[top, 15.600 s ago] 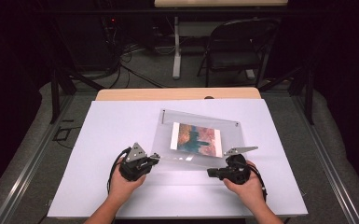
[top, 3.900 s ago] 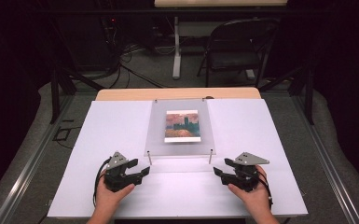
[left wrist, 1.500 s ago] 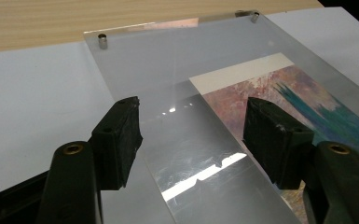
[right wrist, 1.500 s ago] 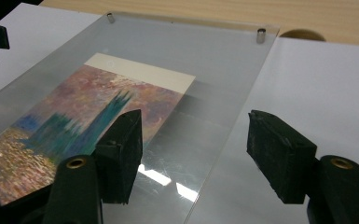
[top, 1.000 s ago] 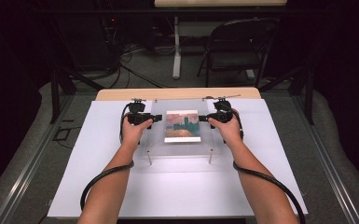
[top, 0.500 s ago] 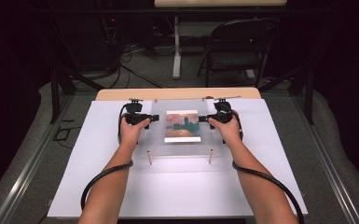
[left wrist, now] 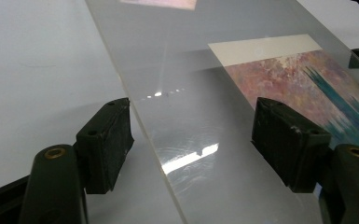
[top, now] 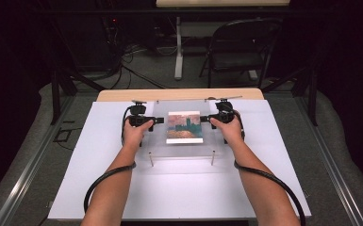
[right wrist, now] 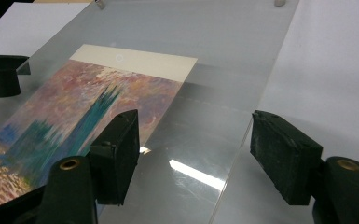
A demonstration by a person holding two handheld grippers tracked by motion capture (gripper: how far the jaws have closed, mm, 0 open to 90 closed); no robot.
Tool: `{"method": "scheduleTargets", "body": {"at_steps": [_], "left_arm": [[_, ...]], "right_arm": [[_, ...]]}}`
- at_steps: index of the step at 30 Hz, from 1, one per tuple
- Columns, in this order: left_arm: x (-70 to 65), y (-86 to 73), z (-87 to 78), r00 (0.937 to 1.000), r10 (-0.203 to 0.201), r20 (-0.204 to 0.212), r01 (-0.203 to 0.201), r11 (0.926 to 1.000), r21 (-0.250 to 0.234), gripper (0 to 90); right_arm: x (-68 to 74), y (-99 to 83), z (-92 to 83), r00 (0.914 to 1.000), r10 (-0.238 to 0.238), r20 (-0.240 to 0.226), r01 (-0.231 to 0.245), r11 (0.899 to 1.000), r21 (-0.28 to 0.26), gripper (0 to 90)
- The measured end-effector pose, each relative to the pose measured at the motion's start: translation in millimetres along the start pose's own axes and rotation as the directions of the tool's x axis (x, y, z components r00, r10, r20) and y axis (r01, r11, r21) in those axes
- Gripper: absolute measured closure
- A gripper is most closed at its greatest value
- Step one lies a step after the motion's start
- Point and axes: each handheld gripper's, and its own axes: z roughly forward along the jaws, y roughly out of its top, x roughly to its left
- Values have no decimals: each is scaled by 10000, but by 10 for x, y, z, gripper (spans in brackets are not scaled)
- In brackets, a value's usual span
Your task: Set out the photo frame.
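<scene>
A clear acrylic plate [top: 184, 147] on short metal standoffs [top: 151, 159] lies flat in the middle of the white table and covers a painted print [top: 185, 127]. My left gripper [top: 158, 120] is at the plate's left edge. Its jaws have just been opening and now straddle that edge [left wrist: 168, 154] with both pads clear of it. My right gripper [top: 205, 118] is at the right edge, open, its jaws either side of the plate's rim [right wrist: 242, 135] without pressing. The print [right wrist: 74, 116] shows under the plate in both gripper views.
The white table top [top: 99, 179] has free room in front of and beside the plate. A wooden strip [top: 179, 94] runs along the far edge. Behind the table stand a dark folding chair [top: 240, 47] and cables on the floor.
Since the older frames the plate has been squared up at mid-table and both hands have gone from the front edge to its sides. Over the last second the hands have stayed put.
</scene>
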Motion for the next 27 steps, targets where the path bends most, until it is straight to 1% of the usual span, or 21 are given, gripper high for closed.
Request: {"method": "scheduleTargets", "body": {"at_steps": [1, 3, 8, 13, 16, 18, 22, 25, 27], "left_arm": [[-8, -1, 11, 10000, -72, -24, 71, 10000, -38, 260], [-11, 0, 21, 9999, -140, -42, 140, 9999, -48, 247], [-6, -12, 33, 9996, -290, 31, 291, 9995, -118, 239], [-10, -18, 36, 9992, -385, 43, 386, 9992, -121, 231], [2, -23, 35, 9983, -544, 215, 545, 9985, -10, 227], [2, -31, 38, 9978, -586, 308, 587, 9983, -7, 229], [1, -34, 35, 9975, -620, 350, 619, 9981, 20, 229], [7, -37, 37, 9969, -673, 411, 673, 9977, 24, 234], [11, -41, 39, 9957, -780, 502, 777, 9970, 69, 234]], "right_arm": [[-5, 4, 12, 10000, -40, -14, 40, 10000, -64, 321], [-3, 12, 17, 10000, -30, 22, 30, 10000, -12, 315], [2, 31, 40, 9999, -110, 101, 109, 9999, 19, 302], [-12, 26, 47, 9999, 146, 23, -147, 9999, 46, 297], [-21, 19, 46, 9996, 263, -41, -263, 9996, 66, 297], [-31, 11, 52, 9993, 364, -121, -364, 9993, -1, 296], [-43, 3, 58, 9970, 682, -370, -678, 9976, 135, 295], [-30, 1, 71, 9974, 644, -330, -643, 9979, 64, 285], [-28, 8, 67, 9977, 619, -291, -615, 9980, 164, 284]]}}
